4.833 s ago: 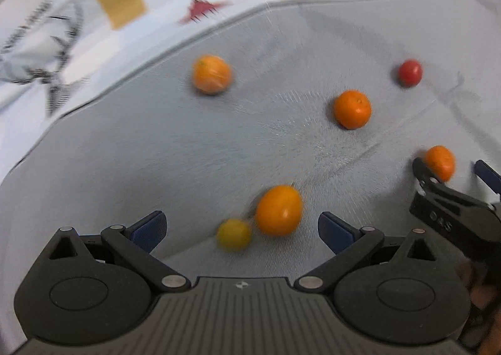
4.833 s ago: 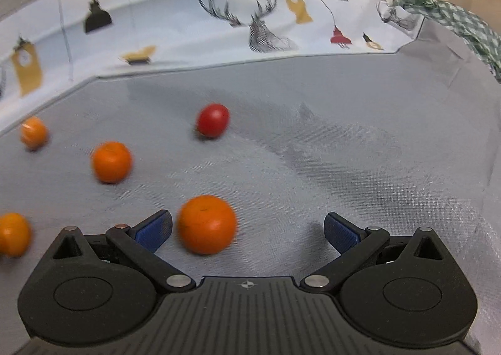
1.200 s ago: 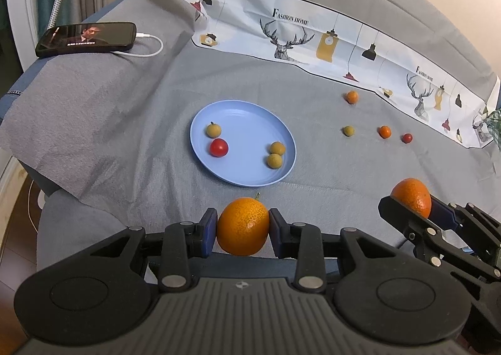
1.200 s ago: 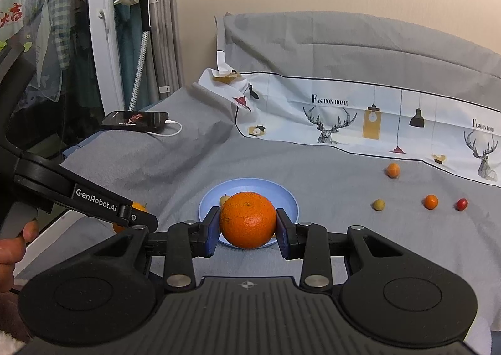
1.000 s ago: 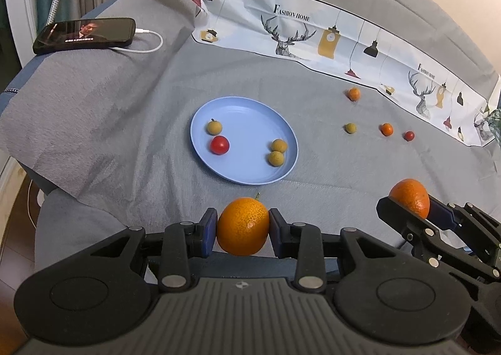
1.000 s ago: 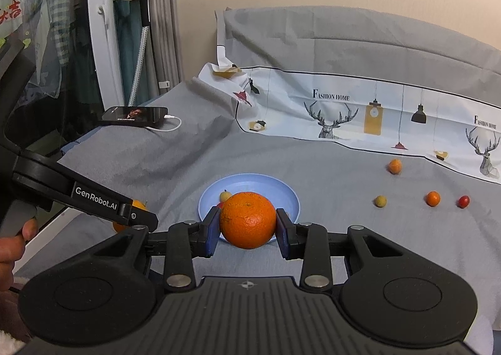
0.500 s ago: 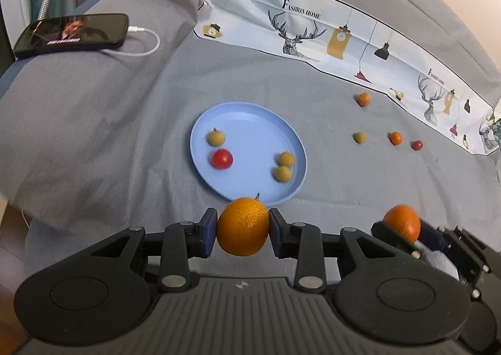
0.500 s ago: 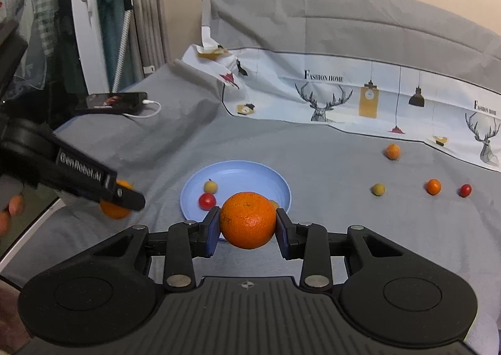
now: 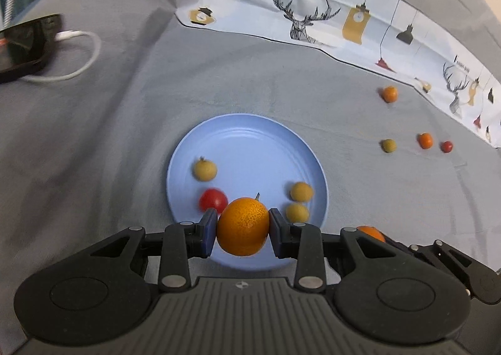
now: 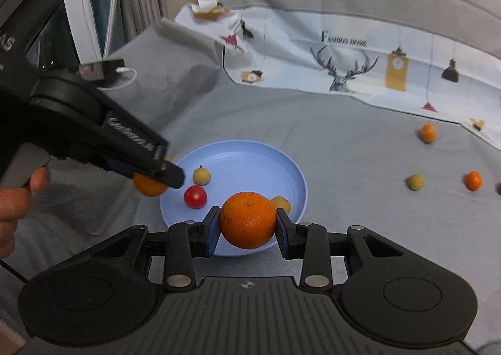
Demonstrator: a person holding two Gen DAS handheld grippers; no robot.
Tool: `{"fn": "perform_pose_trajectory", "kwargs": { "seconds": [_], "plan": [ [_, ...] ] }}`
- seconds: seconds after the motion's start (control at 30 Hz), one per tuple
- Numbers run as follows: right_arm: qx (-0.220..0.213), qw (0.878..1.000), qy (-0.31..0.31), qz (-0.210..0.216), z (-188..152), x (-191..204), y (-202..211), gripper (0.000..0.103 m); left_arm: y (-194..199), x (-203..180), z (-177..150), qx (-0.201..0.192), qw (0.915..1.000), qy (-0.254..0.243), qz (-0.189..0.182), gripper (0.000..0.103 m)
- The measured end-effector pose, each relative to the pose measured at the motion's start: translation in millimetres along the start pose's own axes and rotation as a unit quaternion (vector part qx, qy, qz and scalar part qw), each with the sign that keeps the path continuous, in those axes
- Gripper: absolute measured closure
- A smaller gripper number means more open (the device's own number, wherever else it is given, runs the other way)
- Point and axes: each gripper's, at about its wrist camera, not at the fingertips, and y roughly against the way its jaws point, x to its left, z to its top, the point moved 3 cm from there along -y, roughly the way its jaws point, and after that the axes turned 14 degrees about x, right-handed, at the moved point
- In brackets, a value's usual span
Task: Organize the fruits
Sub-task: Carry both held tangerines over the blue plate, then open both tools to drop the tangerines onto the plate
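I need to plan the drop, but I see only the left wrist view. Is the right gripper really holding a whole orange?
Observer: Yes. The right gripper is shut on the right orange, with both blue pads pressing on its sides.
Operator: Where does it appear against the plate?
Observer: Before the near rim of the blue plate, between the red tomato and a yellow fruit.
Operator: And my left gripper, seen from the side?
Observer: The left orange appears at the plate's left rim. A hand holds the handle.

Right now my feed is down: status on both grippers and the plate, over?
Left gripper shut on an orange; right gripper shut on another orange. Blue plate holds four small fruits. Centre bare.
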Motion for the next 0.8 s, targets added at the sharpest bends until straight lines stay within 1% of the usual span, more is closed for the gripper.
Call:
{"fn": "perform_pose_trajectory", "kwargs": {
  "seconds": [0.13,0.3,0.33,0.4,0.43,0.47,0.5,0.53,0.57,0.63,0.73,0.8],
  "plan": [
    [0.017,1.0,0.003,0.003,13,-3,-30,0.065,-24,-2,17,0.011,0.9998,-0.009,0.012,0.064],
    [0.037,0.999,0.004,0.005,24,-8,-58,0.065,-47,0,33,0.023,0.9993,-0.014,0.026,0.064],
    [0.038,0.999,0.004,0.005,25,-9,-62,0.065,-49,1,36,0.024,0.9992,-0.018,0.028,0.062],
    [0.041,0.999,0.007,0.01,30,-11,-68,0.064,-46,0,38,0.01,0.9989,-0.03,0.036,0.036],
    [0.04,0.999,0.006,0.014,33,-12,-70,0.063,-40,1,38,-0.008,0.9985,-0.031,0.044,0.009],
    [0.036,0.999,0.003,0.015,36,-14,-70,0.058,-32,0,38,-0.03,0.9978,-0.028,0.052,0.001],
    [0.032,0.999,0.0,0.012,39,-16,-69,0.051,-23,1,36,-0.054,0.9967,-0.028,0.054,0.0],
    [0.027,1.0,-0.003,0.007,43,-18,-66,0.037,-15,0,34,-0.066,0.9957,-0.035,0.054,0.0],
    [0.022,1.0,-0.006,0.002,45,-20,-62,0.027,-8,-2,31,-0.071,0.995,-0.044,0.054,0.0],
    [0.011,1.0,-0.006,-0.006,44,-24,-50,0.023,5,-1,23,-0.078,0.9943,-0.042,0.058,0.0],
    [0.008,1.0,0.0,-0.022,38,-24,-25,0.016,25,1,3,-0.08,0.9944,-0.035,0.059,0.0],
    [-0.01,0.999,0.009,-0.039,31,-22,-2,0.012,41,4,-14,-0.083,0.9947,-0.022,0.057,0.0]
  ]
}}
